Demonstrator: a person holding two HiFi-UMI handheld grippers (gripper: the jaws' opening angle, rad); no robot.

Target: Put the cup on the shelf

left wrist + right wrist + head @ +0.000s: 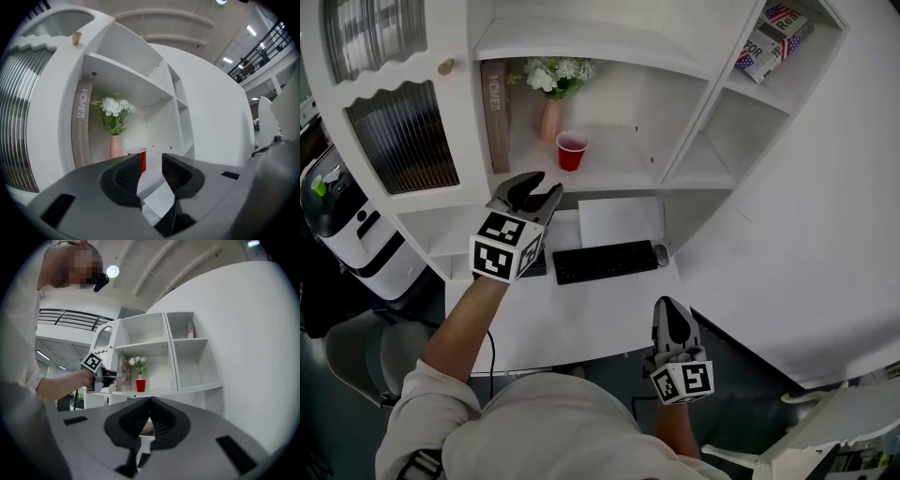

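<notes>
A red cup (572, 150) stands upright, mouth up, on the white shelf (617, 157).

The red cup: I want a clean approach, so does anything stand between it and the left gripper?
Nothing visible does. The red cup stands on the shelf with open air between it and the left gripper, whose jaws are apart and empty. The vase stands beside the cup, off that line.

Your head cam looks steeply down from above the table's (581, 319) front edge, with the shelf (623, 155) near the top of frame. The left tool (542, 187) cam sits close to the shelf and looks level into the nook with the cup (140, 157) and vase (115, 146). The right tool (668, 305) cam sits further back, off the table's front-right corner, facing that same nook. So all three views share it.
</notes>
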